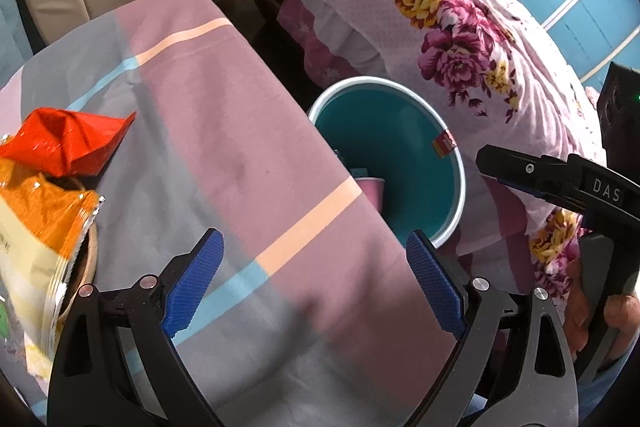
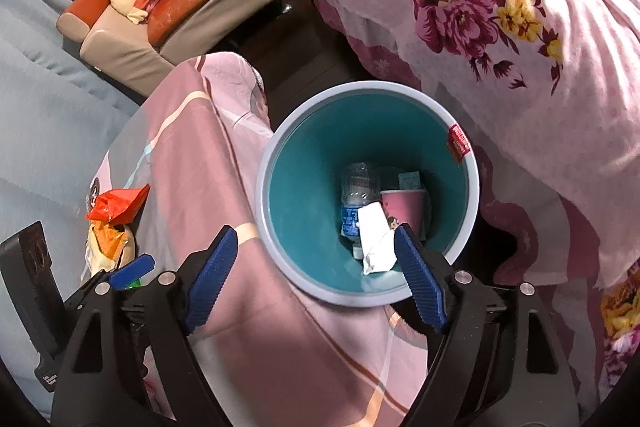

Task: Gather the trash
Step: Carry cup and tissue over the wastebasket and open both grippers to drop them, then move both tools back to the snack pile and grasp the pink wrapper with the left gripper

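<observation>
- The left gripper (image 1: 314,281) hangs over the striped cloth (image 1: 224,115) that covers the table, its blue pads spread wide with only cloth showing between them.
- The right gripper (image 2: 314,277) points down at the bin (image 2: 280,167), its pads wide apart and pressing on nothing; a crumpled white paper (image 2: 376,239) lies in the bin just past its right pad, partly hidden behind that pad.
- Inside the bin, in the right wrist view, lie a clear plastic bottle (image 2: 356,191), a pink paper cup (image 2: 404,207) and a small pale slip behind the cup that is too small to make out.
- From the left wrist view the table edge cuts off the near side of the bin, so only the cup's rim and a sliver of the inside show.
- Trash not yet binned sits on the cloth at the left: a red wrapper (image 1: 68,141) and below it an orange and yellow snack bag (image 1: 44,235), which runs off the picture's edge and covers most of a round dish beneath it.
- The bin stands in the narrow gap between the table edge and a bed with a flowered pink cover (image 2: 520,47), close to both.
- The middle of the cloth is bare, with free room under the left gripper.
- A hand (image 1: 600,311) grips the right gripper's handle at the picture's right edge, partly cut off.
- A brown and beige sofa (image 2: 180,7) stands well apart beyond the table.
</observation>
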`<state>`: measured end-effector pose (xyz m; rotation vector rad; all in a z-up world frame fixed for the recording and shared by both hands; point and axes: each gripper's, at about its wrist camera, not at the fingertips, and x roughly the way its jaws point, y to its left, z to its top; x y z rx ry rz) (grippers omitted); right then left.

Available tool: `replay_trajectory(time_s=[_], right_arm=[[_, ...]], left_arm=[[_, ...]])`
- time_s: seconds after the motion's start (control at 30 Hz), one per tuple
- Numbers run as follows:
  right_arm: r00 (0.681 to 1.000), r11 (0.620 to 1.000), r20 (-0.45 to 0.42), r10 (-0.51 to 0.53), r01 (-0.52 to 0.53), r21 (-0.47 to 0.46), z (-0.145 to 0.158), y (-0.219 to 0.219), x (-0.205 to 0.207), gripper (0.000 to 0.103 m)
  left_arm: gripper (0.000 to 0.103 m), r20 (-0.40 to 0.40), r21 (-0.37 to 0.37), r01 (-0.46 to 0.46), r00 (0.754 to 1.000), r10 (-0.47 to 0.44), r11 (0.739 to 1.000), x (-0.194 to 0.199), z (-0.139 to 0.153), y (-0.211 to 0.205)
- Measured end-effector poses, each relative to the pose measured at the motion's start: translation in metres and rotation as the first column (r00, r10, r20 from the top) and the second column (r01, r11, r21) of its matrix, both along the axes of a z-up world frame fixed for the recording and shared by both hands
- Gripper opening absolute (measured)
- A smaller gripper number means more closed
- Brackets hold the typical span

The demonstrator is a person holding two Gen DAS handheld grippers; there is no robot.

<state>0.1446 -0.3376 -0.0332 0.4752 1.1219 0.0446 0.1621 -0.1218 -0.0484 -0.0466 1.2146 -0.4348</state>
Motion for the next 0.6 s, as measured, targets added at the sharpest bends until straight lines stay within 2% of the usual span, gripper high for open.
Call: replay_trajectory(time_s=[0.33, 0.6], right_arm=[[0.997, 0.998, -0.031, 0.068, -0.068, -0.005, 0.006, 0.037, -0.030, 0.079], [0.984, 0.985, -0.053, 0.170, -0.171, -0.020, 0.008, 0.087, -0.053, 0.079]], left_arm=[[0.093, 0.025, 0.007, -0.001, 1.000, 0.001, 1.000, -0.039, 0.014, 0.025], [0.094, 0.052, 0.023, -0.019, 0.999, 0.018, 1.000, -0.085, 0.026, 0.068]])
